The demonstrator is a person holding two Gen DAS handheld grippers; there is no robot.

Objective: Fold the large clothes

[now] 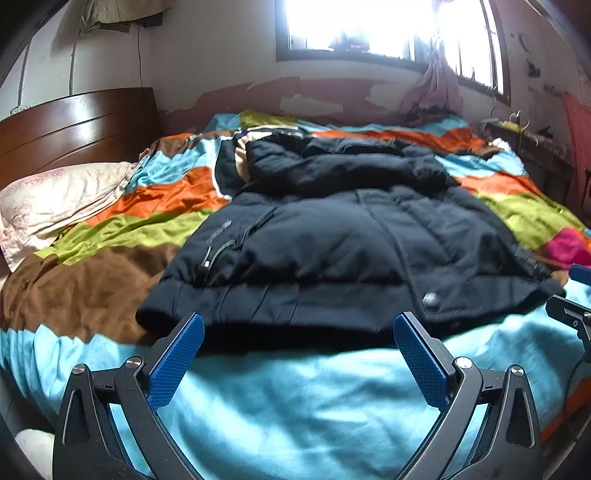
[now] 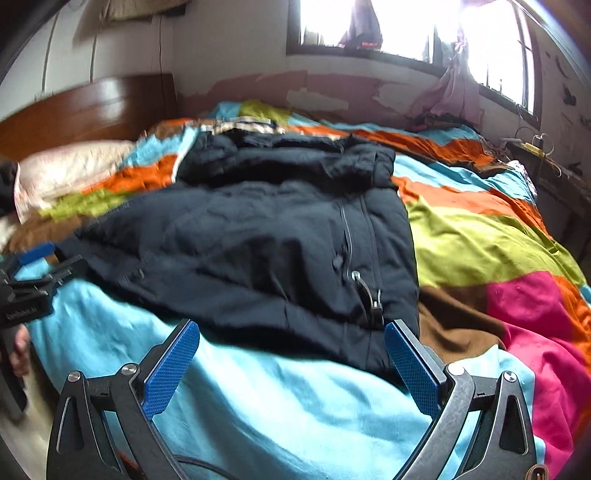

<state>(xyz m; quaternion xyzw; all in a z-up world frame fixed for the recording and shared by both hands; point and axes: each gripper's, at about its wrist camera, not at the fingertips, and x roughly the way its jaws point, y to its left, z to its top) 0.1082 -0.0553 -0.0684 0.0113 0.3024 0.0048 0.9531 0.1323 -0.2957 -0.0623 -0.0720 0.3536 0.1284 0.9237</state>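
Note:
A dark navy padded jacket point(image 1: 332, 236) lies folded on the striped bedspread point(image 1: 280, 398), hood end toward the far wall, hem toward me. It also shows in the right wrist view point(image 2: 258, 240), with a zip pull near its right front corner. My left gripper point(image 1: 299, 325) is open and empty, its blue pads just short of the hem. My right gripper point(image 2: 291, 332) is open and empty at the hem's right corner. The right gripper also shows at the far right of the left wrist view point(image 1: 576, 314), and the left gripper at the left edge of the right wrist view point(image 2: 33, 273).
A pale pillow point(image 1: 62, 199) lies at the left by the dark wooden headboard point(image 1: 74, 122). A bright window point(image 1: 388, 29) is in the far wall with pink cloth point(image 1: 436, 92) below it. A cluttered side table point(image 2: 546, 162) stands at the right.

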